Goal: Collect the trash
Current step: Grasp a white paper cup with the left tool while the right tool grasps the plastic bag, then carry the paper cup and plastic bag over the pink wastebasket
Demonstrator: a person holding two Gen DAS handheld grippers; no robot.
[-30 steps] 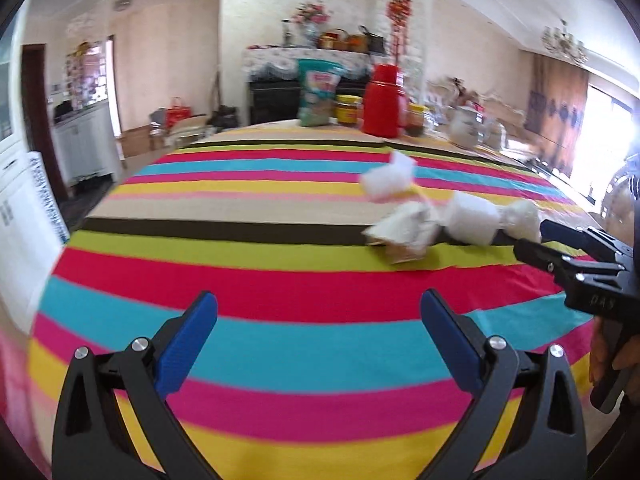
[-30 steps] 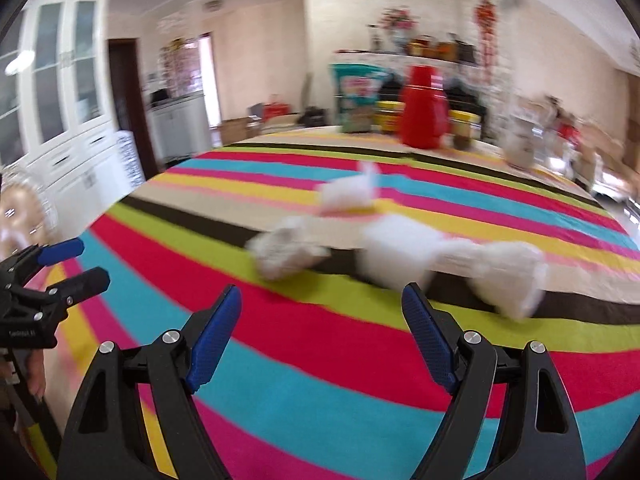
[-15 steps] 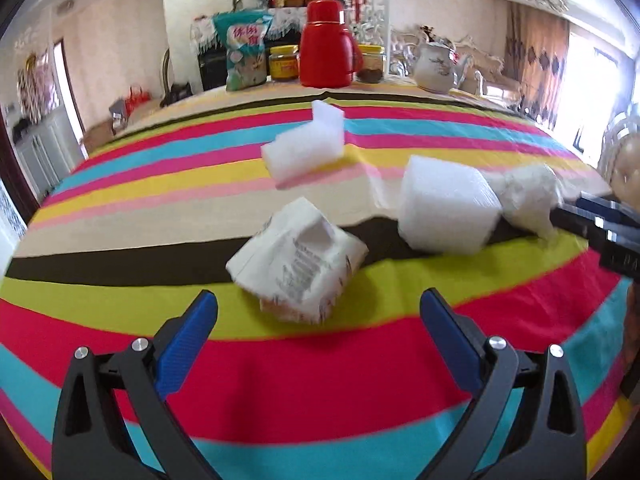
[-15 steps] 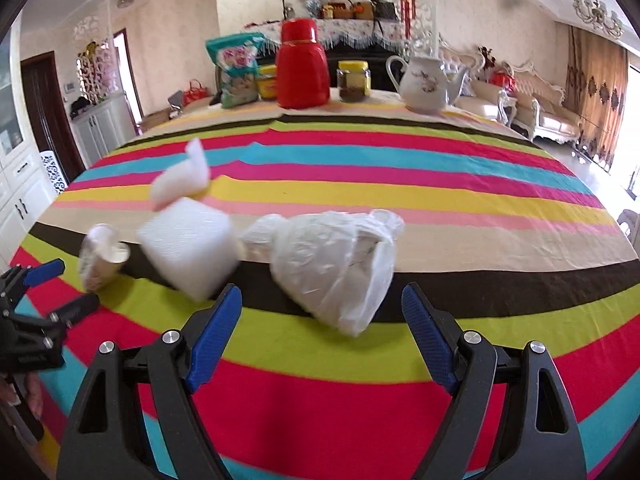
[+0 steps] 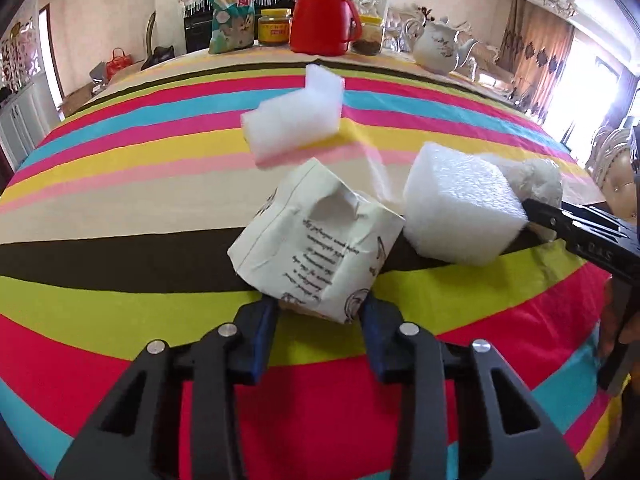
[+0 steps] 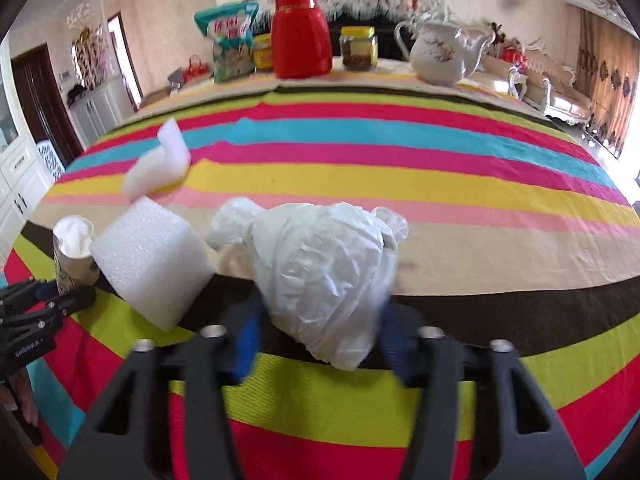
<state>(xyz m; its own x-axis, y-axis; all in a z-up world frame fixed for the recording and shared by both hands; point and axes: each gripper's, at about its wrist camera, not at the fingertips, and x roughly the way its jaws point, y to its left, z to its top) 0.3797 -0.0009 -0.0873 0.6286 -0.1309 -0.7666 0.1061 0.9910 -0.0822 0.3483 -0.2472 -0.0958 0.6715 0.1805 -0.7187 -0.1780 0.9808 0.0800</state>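
My left gripper (image 5: 318,310) is shut on a crumpled white paper cup with black print (image 5: 316,244). My right gripper (image 6: 320,328) is closed around a crumpled white plastic bag (image 6: 324,268). Both rest on the striped tablecloth (image 5: 120,160). Between them lies a white foam block (image 5: 460,212), also in the right wrist view (image 6: 148,264). An L-shaped white foam piece (image 5: 296,124) lies behind it, also in the right wrist view (image 6: 160,168). The paper cup (image 6: 72,248) and left gripper (image 6: 68,300) show at the left of the right wrist view.
At the table's far edge stand a red thermos (image 5: 324,12), a snack bag (image 5: 232,12), yellow-lidded jars (image 5: 274,28) and a white teapot (image 5: 436,44). White cabinets (image 6: 20,176) stand to the left and sofas (image 6: 560,96) to the right.
Both grippers moved forward and closed: the left onto the paper cup, the right onto the plastic bag. Both were open half a second ago.
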